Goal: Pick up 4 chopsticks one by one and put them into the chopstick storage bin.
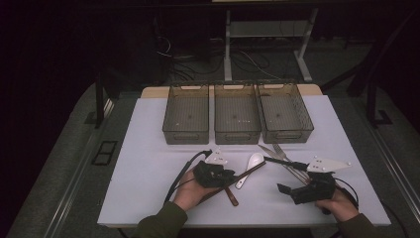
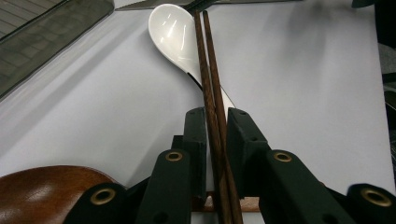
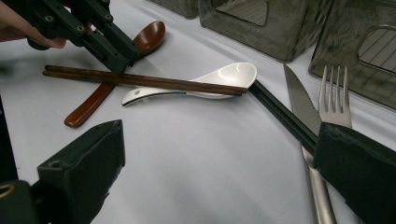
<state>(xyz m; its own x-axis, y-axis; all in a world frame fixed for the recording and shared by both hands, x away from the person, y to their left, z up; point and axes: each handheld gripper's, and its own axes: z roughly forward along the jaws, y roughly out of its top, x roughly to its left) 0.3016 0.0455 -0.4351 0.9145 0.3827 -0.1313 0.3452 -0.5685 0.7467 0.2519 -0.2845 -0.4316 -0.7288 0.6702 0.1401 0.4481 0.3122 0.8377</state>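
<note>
Here no brand, label or writing can be read on anything. The left gripper, held in a hand that comes in low beside the white ceramic spoon, points along the table toward that spoon; in the left gripper view its jaws stand narrow on either side of a pair of dark wooden chopsticks, and whether the pads already press on the sticks I cannot tell. The two chopsticks lie side by side, crossing over the white spoon's handle with their far tips at its bowl. A brown wooden spoon lies under the left gripper, its handle running out beneath the chopsticks on the near side of the white spoon. The right gripper, gripped from behind by the right hand, sits well to the right of the white spoon with its jaws spread wide and nothing between them. Beyond the white spoon's bowl lie one serrated knife, one fork and a black pair of chopsticks, close together. Three grey mesh-bottomed bins stand in a row behind the white spoon on the white table mat.
</note>
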